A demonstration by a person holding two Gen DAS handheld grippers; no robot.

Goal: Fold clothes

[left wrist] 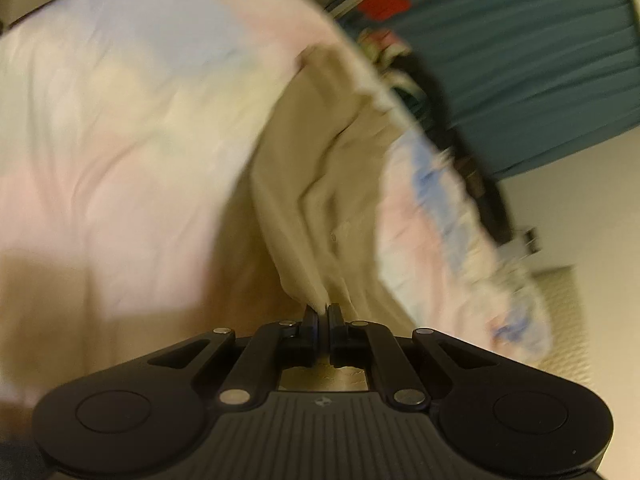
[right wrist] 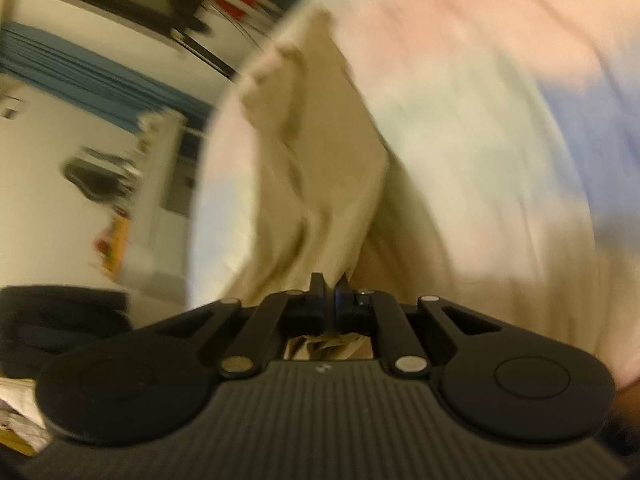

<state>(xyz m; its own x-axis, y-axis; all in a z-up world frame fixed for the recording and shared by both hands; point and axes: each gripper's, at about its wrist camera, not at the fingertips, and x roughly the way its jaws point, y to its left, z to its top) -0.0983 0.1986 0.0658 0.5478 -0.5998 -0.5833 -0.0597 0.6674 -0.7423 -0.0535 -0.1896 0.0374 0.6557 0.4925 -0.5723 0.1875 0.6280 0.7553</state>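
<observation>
Both claws clenched on the beige garment (left wrist: 320,184): left claw (left wrist: 323,310) and right claw (right wrist: 330,282) each pinch an edge at lower centre, cloth hanging over the pastel bedsheet (left wrist: 120,140); keep tension even, corners level, lay flat.

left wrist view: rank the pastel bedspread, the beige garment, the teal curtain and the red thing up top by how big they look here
1. pastel bedspread, fills most of the frame
2. beige garment and teal curtain, similar areas; the garment, pinched in the left hand-held gripper, sits much nearer the camera, so I won't rank these two
3. red thing, smallest, blurred
</observation>
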